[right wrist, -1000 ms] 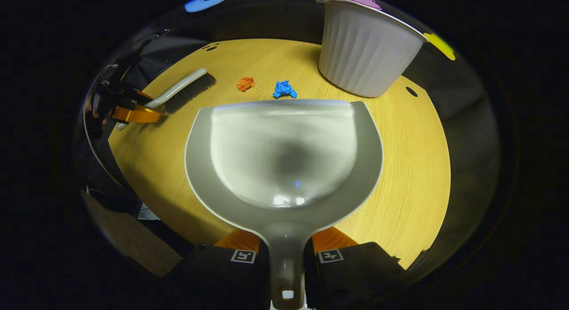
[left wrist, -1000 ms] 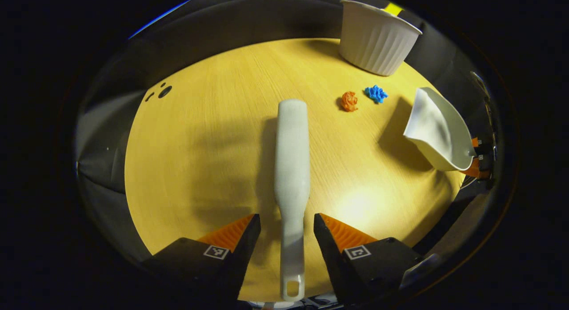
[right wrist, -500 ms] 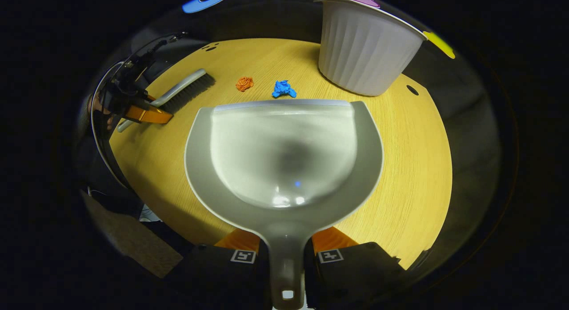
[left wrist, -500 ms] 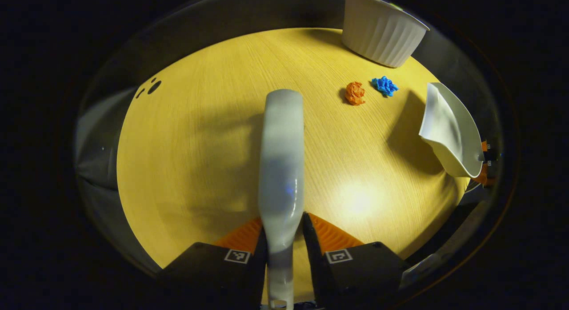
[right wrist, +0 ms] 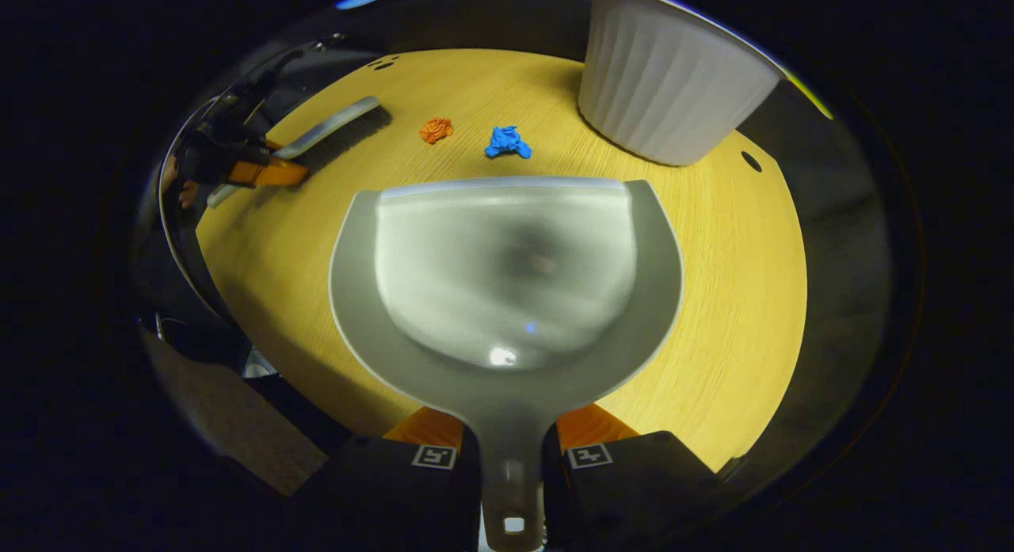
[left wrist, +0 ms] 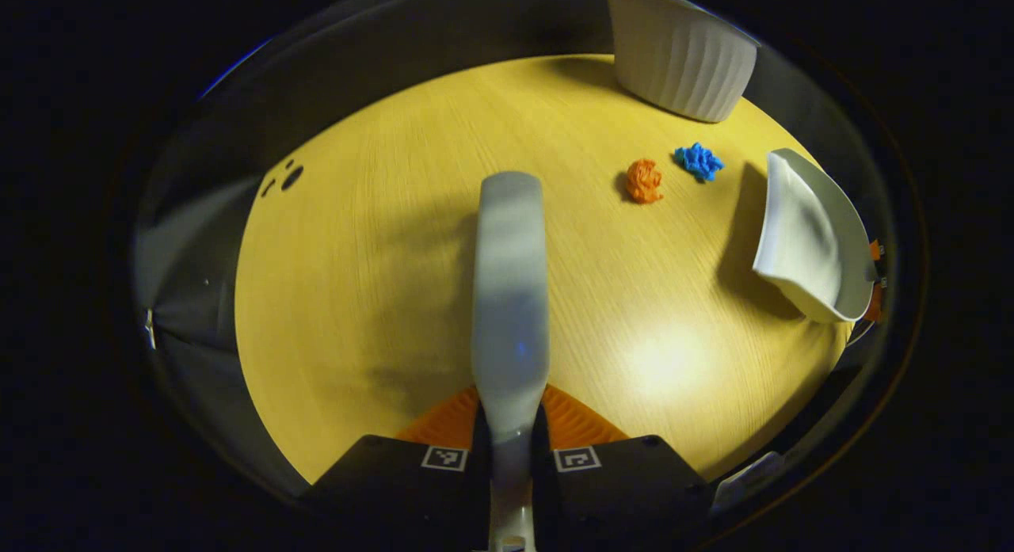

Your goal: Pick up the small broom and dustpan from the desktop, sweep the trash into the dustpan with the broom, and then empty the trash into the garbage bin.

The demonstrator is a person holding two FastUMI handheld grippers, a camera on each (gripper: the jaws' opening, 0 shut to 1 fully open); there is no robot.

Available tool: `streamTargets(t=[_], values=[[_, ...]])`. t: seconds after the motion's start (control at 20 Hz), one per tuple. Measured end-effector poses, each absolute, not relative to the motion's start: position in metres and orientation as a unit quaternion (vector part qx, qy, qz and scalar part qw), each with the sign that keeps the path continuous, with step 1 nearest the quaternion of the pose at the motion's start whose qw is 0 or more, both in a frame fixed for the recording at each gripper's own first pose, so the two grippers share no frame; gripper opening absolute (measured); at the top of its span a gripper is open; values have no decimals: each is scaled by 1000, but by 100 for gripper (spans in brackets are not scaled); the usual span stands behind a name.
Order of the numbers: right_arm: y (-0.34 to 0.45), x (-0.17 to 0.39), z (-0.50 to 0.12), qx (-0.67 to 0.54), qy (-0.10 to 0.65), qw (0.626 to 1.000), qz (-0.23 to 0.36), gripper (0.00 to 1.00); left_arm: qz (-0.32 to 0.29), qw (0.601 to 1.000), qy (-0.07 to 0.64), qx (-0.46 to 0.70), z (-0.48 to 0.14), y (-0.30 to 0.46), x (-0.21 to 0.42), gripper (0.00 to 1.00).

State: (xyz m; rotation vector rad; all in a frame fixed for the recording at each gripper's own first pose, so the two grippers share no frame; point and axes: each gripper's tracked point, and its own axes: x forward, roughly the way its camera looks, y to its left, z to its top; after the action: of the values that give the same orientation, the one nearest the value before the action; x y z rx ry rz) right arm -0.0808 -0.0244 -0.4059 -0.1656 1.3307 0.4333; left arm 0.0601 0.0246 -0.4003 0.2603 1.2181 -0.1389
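Observation:
In the left gripper view my left gripper [left wrist: 511, 429] is shut on the handle of the white broom [left wrist: 509, 291], which juts forward above the round wooden table [left wrist: 372, 243]. In the right gripper view my right gripper [right wrist: 509, 433] is shut on the handle of the grey dustpan [right wrist: 507, 283], held just over the table [right wrist: 737, 283]. An orange paper scrap [right wrist: 436, 129] and a blue paper scrap [right wrist: 507, 142] lie just beyond the pan's front lip. The same scraps, orange [left wrist: 644, 180] and blue [left wrist: 699, 161], lie right of the broom. The broom [right wrist: 333, 132] and the left gripper [right wrist: 257, 172] appear at far left.
A white ribbed garbage bin [right wrist: 673, 93] stands at the table's far right edge, also seen as the bin [left wrist: 681, 57] in the left gripper view. The dustpan [left wrist: 808, 239] hangs at the right. Small dark holes [left wrist: 291, 174] mark the tabletop. A hand [right wrist: 178, 189] holds the left gripper.
The left gripper closed on the broom handle and lifted the broom off the table. The right gripper with the dustpan moved slightly toward the scraps and bin.

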Motion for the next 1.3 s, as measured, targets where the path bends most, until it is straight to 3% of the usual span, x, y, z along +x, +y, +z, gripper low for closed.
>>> streamTargets(t=[0.1,0.3,0.35,0.55,0.6,0.65,0.85,0.9,0.95,1.2,1.3], values=[[-26,-81,-405,-90,615,754,210,40,-79,815,558,134,-393,14,75,25],[-24,-81,-409,-95,630,738,221,31,-84,811,556,164,-393,1,105,25],[-23,-81,-411,-99,632,735,225,36,-83,811,555,165,-395,-4,111,25],[-19,-82,-413,-105,638,725,238,31,-100,806,555,179,-400,-28,133,25],[-19,-82,-415,-107,639,723,239,36,-109,803,557,183,-403,-35,136,25],[-18,-81,-417,-108,640,722,240,31,-116,799,560,186,-405,-42,138,25],[-18,-78,-419,-105,641,720,243,35,-175,784,568,181,-405,-79,139,29],[-19,-78,-420,-106,641,720,244,39,-192,780,566,185,-404,-87,140,25],[-20,-78,-420,-106,641,720,245,35,-209,776,564,191,-403,-93,141,25],[-22,-75,-420,-104,638,720,250,36,-285,753,558,199,-399,-122,130,22],[-23,-76,-421,-101,639,720,250,35,-312,746,558,189,-394,-133,121,25]])
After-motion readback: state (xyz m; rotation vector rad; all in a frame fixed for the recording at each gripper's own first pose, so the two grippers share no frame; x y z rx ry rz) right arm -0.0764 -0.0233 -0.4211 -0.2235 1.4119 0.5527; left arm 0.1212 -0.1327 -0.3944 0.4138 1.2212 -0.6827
